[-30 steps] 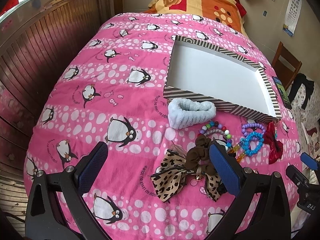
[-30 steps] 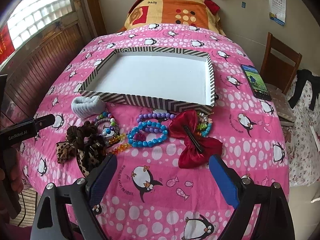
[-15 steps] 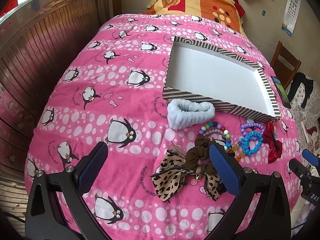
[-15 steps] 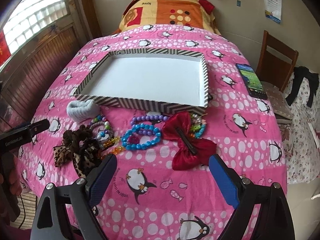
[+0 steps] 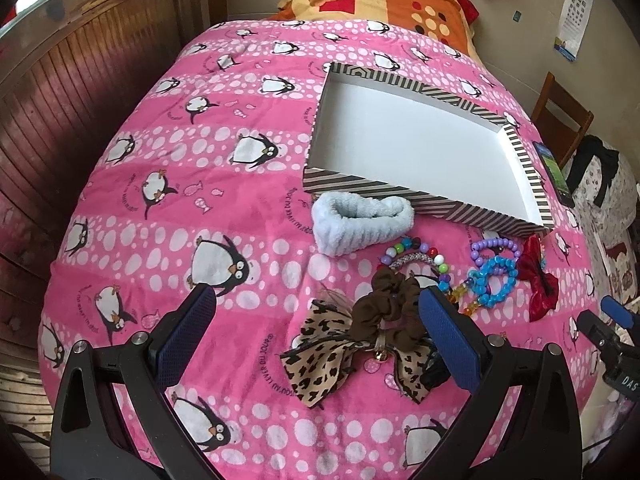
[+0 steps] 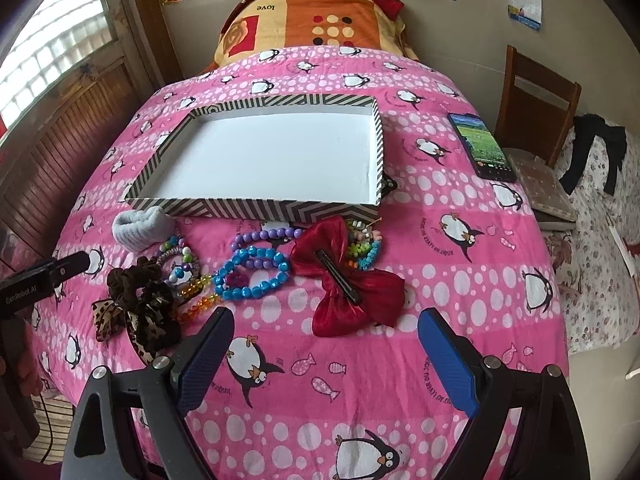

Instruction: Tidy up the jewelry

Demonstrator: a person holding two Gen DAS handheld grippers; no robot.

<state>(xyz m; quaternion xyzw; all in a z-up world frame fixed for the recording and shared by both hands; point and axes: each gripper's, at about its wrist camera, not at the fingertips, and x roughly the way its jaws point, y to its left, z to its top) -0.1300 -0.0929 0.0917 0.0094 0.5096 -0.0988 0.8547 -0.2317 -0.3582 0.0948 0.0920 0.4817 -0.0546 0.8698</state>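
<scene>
Nothing's in the box (image 6: 264,152) yet, all the jewelry is piled on the bed right in front of it. Both claws, left (image 5: 316,340) and right (image 6: 326,354), are wide open and empty. Next move is probably dropping onto the red bow (image 6: 344,280) and pinching it.

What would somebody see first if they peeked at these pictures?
Probably the bright pink penguin blanket covering the bed. Next, the striped box with a white inside in the middle, holding nothing. In front of it lies a colourful heap: a red bow, blue bead bracelet and leopard bow.
</scene>
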